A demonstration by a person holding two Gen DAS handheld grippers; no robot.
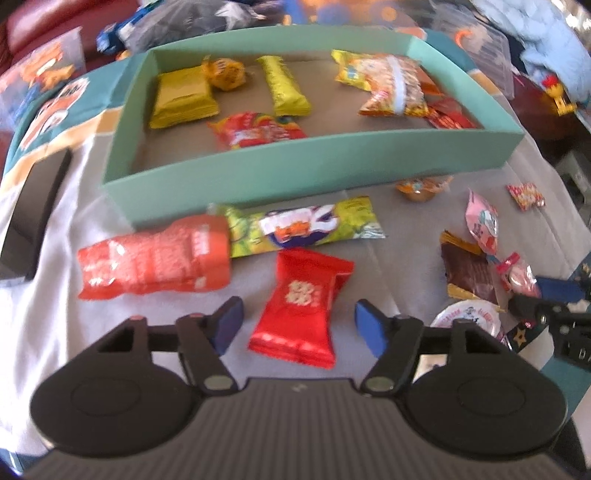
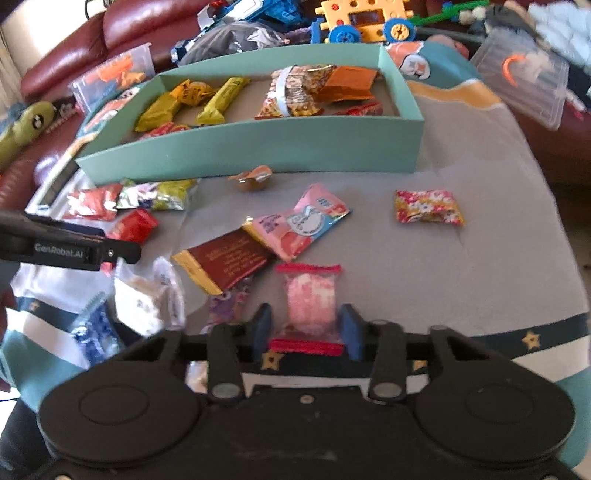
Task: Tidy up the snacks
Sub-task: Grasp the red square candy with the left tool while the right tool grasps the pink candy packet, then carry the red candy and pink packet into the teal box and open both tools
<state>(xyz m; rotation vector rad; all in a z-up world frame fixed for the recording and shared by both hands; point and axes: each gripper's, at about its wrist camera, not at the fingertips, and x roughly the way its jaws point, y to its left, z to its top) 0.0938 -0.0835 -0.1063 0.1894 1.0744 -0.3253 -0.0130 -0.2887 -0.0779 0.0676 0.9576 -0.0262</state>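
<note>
Nearest in the right wrist view, the right gripper (image 2: 306,326) has its two blue pads against both sides of a small clear packet with red crimped ends and pink content (image 2: 309,304); it is clenched on this packet, low over the grey cloth (image 2: 461,258). To its right the cloth is bare up to the dark-blue star border, so this side has room. To its left lie a brown foil packet (image 2: 221,264) and a pink packet (image 2: 301,225), close together.

Nearest in the left wrist view, the left gripper (image 1: 299,325) stands released, its pads on either side of a red wrapped candy packet (image 1: 300,306) but apart from it. Just beyond lie an orange-red pouch (image 1: 155,258) and a green bar wrapper (image 1: 306,225), which touches the near wall of the shallow teal cardboard box (image 1: 295,166).

Only the right view shows a red sofa (image 2: 147,26) and a yellow toy vehicle (image 2: 365,18) behind the box.
</note>
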